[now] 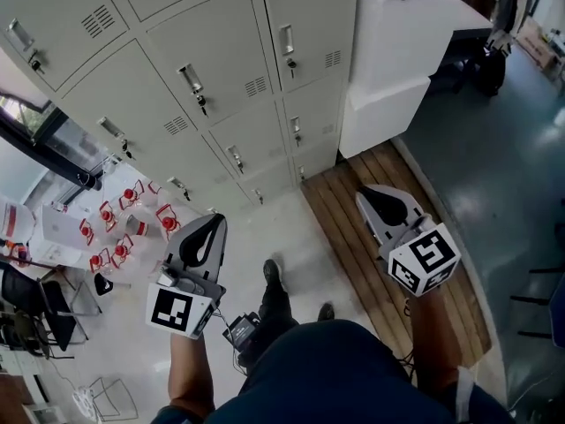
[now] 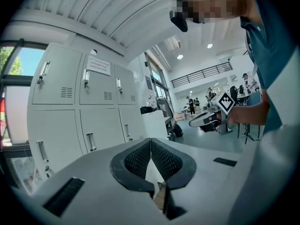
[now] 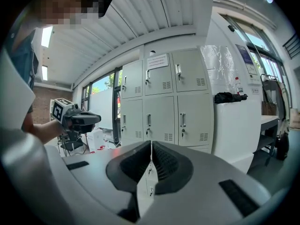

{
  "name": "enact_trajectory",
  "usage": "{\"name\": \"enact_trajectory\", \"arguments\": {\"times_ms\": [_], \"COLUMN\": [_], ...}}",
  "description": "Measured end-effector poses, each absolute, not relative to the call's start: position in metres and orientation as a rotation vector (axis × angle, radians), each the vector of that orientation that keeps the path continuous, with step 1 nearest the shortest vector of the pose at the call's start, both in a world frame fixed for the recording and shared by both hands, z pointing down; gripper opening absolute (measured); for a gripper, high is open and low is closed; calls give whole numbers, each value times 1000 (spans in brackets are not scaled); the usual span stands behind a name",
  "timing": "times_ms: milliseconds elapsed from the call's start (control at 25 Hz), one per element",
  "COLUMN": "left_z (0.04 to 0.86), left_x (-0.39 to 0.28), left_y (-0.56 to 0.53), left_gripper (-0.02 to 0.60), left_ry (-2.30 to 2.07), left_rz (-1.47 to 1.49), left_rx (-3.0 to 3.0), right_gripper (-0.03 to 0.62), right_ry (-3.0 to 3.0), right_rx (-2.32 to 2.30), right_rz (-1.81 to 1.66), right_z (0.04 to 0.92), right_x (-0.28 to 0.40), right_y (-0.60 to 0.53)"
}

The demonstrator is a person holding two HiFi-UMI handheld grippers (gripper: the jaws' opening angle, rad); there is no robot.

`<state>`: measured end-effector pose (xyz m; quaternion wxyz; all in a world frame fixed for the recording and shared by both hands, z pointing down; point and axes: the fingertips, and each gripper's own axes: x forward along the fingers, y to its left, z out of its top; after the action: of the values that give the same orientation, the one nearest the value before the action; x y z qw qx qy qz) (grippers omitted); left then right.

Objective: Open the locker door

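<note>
The left gripper [image 1: 212, 223] and the right gripper [image 1: 374, 196] are both keeping their jaws pressed together, gripping nothing. The locker bank [image 1: 221, 78] is standing at 11 o'clock in the head view, well apart from both grippers. Its visible doors [image 1: 305, 25] are sitting shut.

The lockers [image 1: 221, 69] at upper left look like painted sheet metal, pale grey and matt, with small brighter metal handles [image 1: 287, 41] — below them, at centre right, a platform [image 1: 342, 237] of brown wooden slats lies beside a glossy grey-green floor [image 1: 503, 166]. The left gripper [image 1: 214, 217] and right gripper [image 1: 365, 193] have smooth, matt, pale grey plastic shells, and their black pads [image 3: 165, 162] look rubbery, finely ribbed.
</note>
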<state>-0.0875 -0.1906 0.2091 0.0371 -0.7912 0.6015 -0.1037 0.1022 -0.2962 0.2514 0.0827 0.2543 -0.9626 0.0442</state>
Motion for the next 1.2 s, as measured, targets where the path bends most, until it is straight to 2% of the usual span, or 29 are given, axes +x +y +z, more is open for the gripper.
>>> {"name": "enact_trajectory", "arguments": {"times_ms": [520, 1200], "left_z": [251, 336], "left_x": [-166, -222], "left_y": [-330, -418], "left_gripper": [17, 17], "left_ry": [1705, 1661], "left_rz": [-380, -373], "left_rx": [-2535, -2644], "right_gripper": [38, 38], "right_ry": [-2786, -2710], "right_rx": [942, 955], "right_rz": [183, 210], "right_z": [286, 372], "right_x": [45, -18], "right_y": [-374, -480]}}
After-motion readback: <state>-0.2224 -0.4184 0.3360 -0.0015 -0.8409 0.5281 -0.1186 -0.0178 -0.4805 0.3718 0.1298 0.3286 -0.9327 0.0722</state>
